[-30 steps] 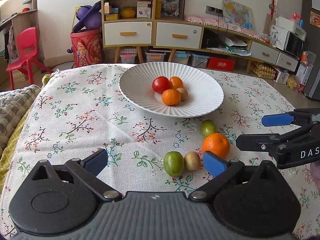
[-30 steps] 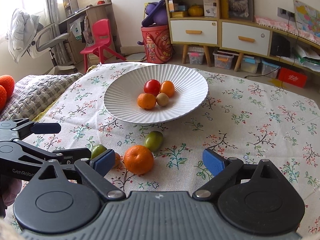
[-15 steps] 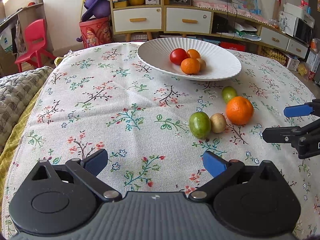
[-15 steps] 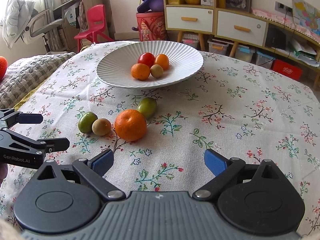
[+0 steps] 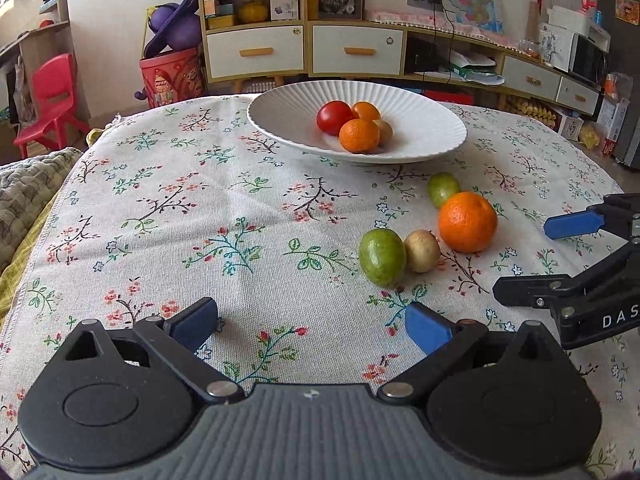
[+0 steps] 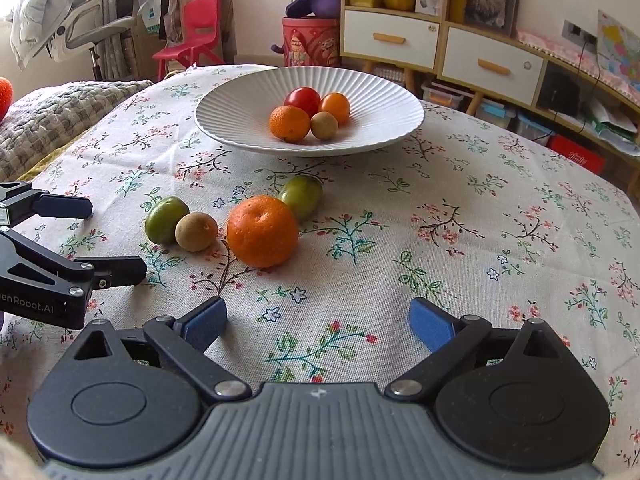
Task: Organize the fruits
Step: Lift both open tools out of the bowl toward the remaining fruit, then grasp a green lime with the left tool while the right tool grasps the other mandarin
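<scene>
A white ribbed plate [image 5: 424, 148] [image 6: 380, 128] at the far side of the table holds a red tomato [image 5: 334, 117], two small oranges and a brown fruit. On the floral cloth in front of it lie a large orange [image 5: 467, 222] [image 6: 263, 231], a green fruit [image 5: 382, 257] [image 6: 166, 219] touching a small brown fruit [image 5: 422, 251] [image 6: 196, 231], and another green fruit [image 5: 443, 189] [image 6: 302, 196]. My left gripper [image 5: 310, 326] is open and empty, low over the cloth, near-left of these fruits. My right gripper [image 6: 318, 322] is open and empty, near-right of them.
The floral tablecloth [image 5: 180, 216] covers the table. A grey woven cushion [image 6: 52, 120] lies off its left edge. Cabinets with drawers [image 5: 304, 50], a red bin [image 5: 172, 78] and a red chair [image 5: 50, 100] stand beyond the table.
Both grippers have drawn back toward me and dropped lower over the cloth. The fruits now lie farther ahead of the fingers. Nothing was grasped; the fruits have not moved.
</scene>
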A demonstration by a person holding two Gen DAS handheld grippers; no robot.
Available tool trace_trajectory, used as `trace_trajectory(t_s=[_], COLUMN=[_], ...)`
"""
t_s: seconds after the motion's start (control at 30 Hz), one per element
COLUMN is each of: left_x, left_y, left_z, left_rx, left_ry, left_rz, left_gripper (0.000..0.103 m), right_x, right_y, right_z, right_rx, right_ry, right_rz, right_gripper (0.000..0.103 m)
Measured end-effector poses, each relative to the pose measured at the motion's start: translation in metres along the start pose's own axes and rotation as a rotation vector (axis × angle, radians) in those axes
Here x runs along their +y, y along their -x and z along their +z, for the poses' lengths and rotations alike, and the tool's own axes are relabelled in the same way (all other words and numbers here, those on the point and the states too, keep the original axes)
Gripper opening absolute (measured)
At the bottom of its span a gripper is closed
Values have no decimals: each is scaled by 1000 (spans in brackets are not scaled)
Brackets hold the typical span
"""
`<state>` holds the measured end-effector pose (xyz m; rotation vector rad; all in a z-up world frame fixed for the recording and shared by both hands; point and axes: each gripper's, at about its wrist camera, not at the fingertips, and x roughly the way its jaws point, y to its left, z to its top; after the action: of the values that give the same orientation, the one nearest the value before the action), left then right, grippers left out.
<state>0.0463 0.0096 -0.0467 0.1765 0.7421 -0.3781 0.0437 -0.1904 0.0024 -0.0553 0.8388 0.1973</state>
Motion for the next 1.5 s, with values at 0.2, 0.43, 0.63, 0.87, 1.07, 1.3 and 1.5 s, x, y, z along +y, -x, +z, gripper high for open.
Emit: trace_trajectory(t_s=[0.2,0.43,0.63,0.87,1.07,1.3,1.5], left_x=[-7,-15,-15,-7,2,8,9], left_y=[-5,-8,-9,-6,0,2,2], left_z=[7,14,16,16,13,12,12], left_rx=[-31,-42,-48,-37,-31,-23,-22], left_ry=[-25,-61,-79,-48,-28,-8,-4], left_rz=[-39,-79,-84,-77,-69,-63,-63], left_gripper=[66,31,12,12,12,12,12], right_x=[-1,-2,-1,2,7,16,19], right_y=[-2,-4,-5,-7,-9,-12,-14], right_z=[0,1,2,6,13,20,23], right_rx=[-6,-12,-18,-25,-30,-35,-43], right_ry=[5,8,9,16,21,39,42], right_rz=[4,6,2,-2,-1,22,18], right_gripper=[99,100,100,96,93,79,64])
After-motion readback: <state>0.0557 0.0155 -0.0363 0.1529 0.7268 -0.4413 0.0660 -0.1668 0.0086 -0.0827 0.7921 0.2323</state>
